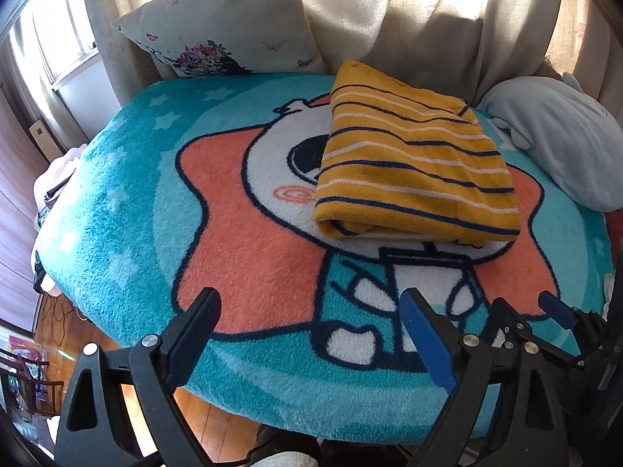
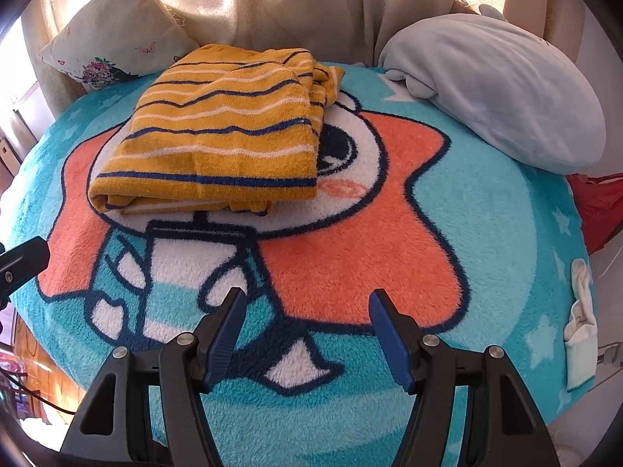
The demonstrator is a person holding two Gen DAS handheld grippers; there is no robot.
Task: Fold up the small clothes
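Note:
A yellow garment with navy and white stripes lies folded into a thick rectangle on the far half of a teal cartoon blanket. The same folded garment sits left of centre in the right wrist view, its folded edge toward me. My left gripper hangs open over the blanket's near edge, well short of the garment, nothing between its fingers. My right gripper is also open and empty, over the blanket's near part. The right gripper's fingers show at the right of the left wrist view.
A floral cushion leans on beige curtains at the back left. A pale blue plush toy lies at the back right. White socks and a red cloth sit at the right edge. Wooden floor lies below.

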